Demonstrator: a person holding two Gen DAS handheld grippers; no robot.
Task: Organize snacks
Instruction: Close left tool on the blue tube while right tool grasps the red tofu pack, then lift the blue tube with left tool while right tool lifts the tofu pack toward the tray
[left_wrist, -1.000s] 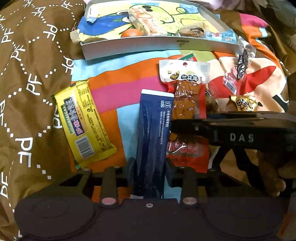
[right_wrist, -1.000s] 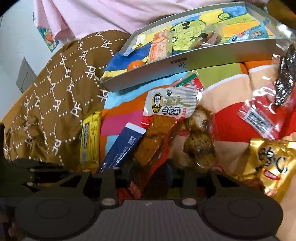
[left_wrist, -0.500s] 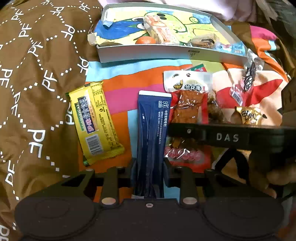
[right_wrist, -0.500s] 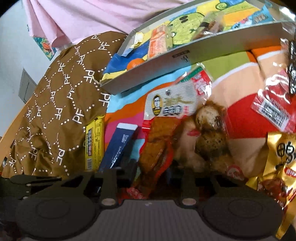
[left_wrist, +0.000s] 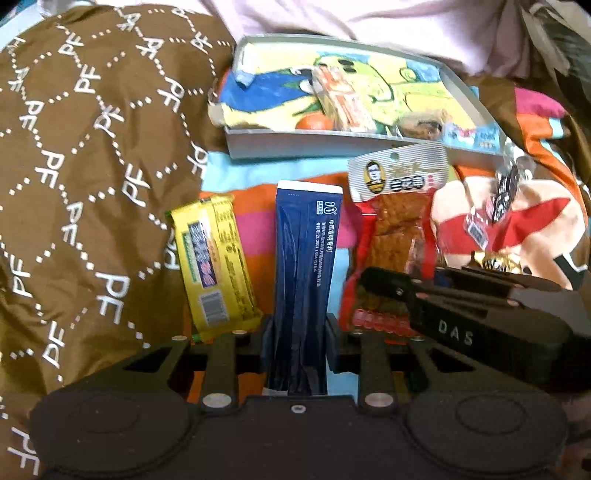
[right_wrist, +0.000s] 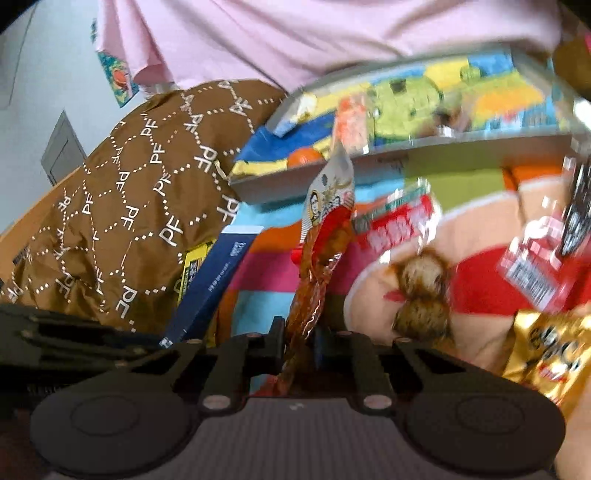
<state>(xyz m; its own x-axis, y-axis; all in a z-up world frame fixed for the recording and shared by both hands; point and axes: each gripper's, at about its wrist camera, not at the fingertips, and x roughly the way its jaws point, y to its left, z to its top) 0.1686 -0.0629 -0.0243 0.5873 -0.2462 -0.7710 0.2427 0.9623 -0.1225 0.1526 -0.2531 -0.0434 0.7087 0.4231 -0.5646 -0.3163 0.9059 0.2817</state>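
My left gripper (left_wrist: 298, 338) is shut on a dark blue stick pack (left_wrist: 304, 266) and holds it upright, lifted off the bedding. My right gripper (right_wrist: 300, 341) is shut on a red-edged pack of brown dried tofu (right_wrist: 320, 258) and holds it up on edge; that pack also shows in the left wrist view (left_wrist: 397, 218). A grey tray (left_wrist: 332, 146) lined with a cartoon sheet lies beyond, holding an orange (left_wrist: 314, 122) and several snacks. The tray also shows in the right wrist view (right_wrist: 406, 153).
A yellow snack bar (left_wrist: 214, 258) lies left of the blue pack. A pack of brown meatballs (right_wrist: 424, 295), a gold packet (right_wrist: 550, 350) and a clear pack with a red label (right_wrist: 543, 266) lie to the right on the colourful blanket (right_wrist: 480, 291). Brown patterned fabric (left_wrist: 74, 184) covers the left.
Both grippers have risen and tilted up. The blue pack and the tofu pack have come off the blanket; the tofu pack has turned on edge, uncovering the meatball pack.
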